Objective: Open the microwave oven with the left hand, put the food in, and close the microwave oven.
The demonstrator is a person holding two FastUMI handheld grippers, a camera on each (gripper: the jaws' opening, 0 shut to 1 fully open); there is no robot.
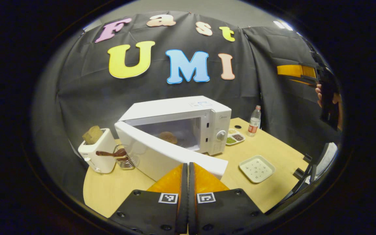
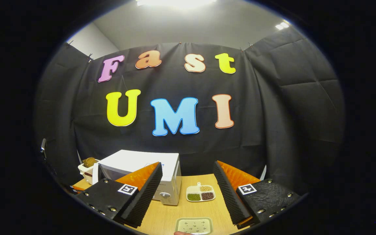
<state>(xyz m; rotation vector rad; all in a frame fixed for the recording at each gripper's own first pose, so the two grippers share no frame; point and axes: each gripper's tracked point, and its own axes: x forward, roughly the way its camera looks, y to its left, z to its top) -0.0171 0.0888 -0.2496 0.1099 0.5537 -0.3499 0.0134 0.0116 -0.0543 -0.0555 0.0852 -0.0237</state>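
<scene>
Microwave door stood open at frame centre, food inside; closing remained. Left gripper fingers pressed together, empty; right gripper spread.

My way to the white microwave oven cavity is blocked by its swung-out door; white toaster crowds left, bare wooden table right is free.
</scene>
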